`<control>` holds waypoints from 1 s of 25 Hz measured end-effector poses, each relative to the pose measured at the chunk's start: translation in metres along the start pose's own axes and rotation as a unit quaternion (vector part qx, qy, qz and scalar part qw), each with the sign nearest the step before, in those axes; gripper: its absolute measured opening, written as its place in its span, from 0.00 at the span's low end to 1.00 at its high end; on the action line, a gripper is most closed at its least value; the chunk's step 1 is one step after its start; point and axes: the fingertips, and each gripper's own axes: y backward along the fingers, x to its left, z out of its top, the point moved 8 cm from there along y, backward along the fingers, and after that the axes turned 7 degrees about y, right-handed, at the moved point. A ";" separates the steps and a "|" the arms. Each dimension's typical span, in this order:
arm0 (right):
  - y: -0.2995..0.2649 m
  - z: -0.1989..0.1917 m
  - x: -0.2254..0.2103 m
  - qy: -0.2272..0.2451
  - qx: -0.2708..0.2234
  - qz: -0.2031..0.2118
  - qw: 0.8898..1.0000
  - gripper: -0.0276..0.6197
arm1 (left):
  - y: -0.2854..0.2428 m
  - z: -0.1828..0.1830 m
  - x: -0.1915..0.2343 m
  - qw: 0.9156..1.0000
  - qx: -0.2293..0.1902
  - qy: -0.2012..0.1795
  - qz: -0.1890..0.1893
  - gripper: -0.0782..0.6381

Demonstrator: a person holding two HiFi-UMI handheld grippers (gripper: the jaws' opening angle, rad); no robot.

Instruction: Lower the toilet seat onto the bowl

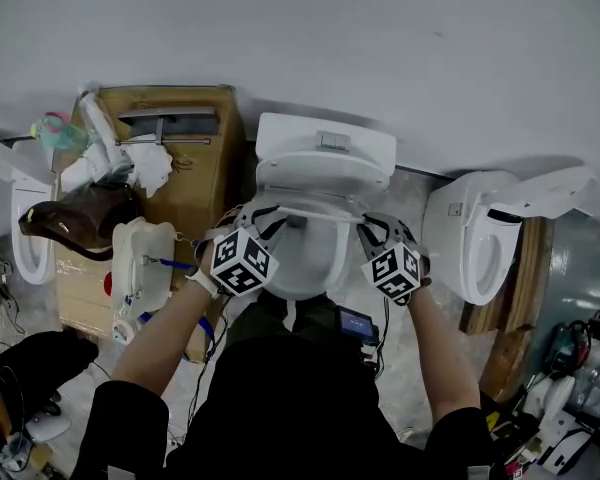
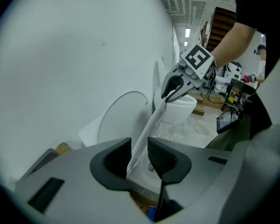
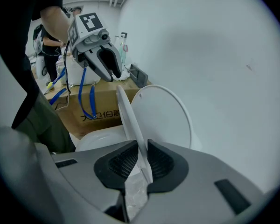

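Where three white ceramic toilets line the grey wall, the middle toilet (image 1: 305, 268) has one white oval lid (image 1: 325, 173) upright and one white plastic ring seat (image 3: 128, 115) tilted partway between lid and bowl. Two grippers hold that seat, the left gripper (image 2: 139, 153) and the right gripper (image 3: 140, 160), each with its fingers clenched on an opposite rim.

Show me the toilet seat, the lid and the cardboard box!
toilet seat (image 3: 126, 112): right gripper view, on its thin white edge.
lid (image 3: 163, 120): right gripper view, the middle of its round white face.
cardboard box (image 3: 105, 104): right gripper view, on its brown front side.
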 end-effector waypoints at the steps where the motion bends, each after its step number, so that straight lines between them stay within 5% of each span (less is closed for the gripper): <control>1: 0.001 0.000 0.003 0.001 0.000 -0.002 1.000 0.13 | 0.001 -0.002 -0.002 1.000 -0.003 0.005 -0.001 0.27; 15: 0.011 -0.018 0.054 0.027 -0.017 -0.013 0.999 0.14 | 0.029 -0.046 -0.054 0.999 0.031 0.026 0.033 0.27; 25: 0.020 -0.043 0.101 0.069 -0.025 -0.034 0.997 0.15 | 0.047 -0.042 -0.154 0.992 0.029 0.108 0.062 0.27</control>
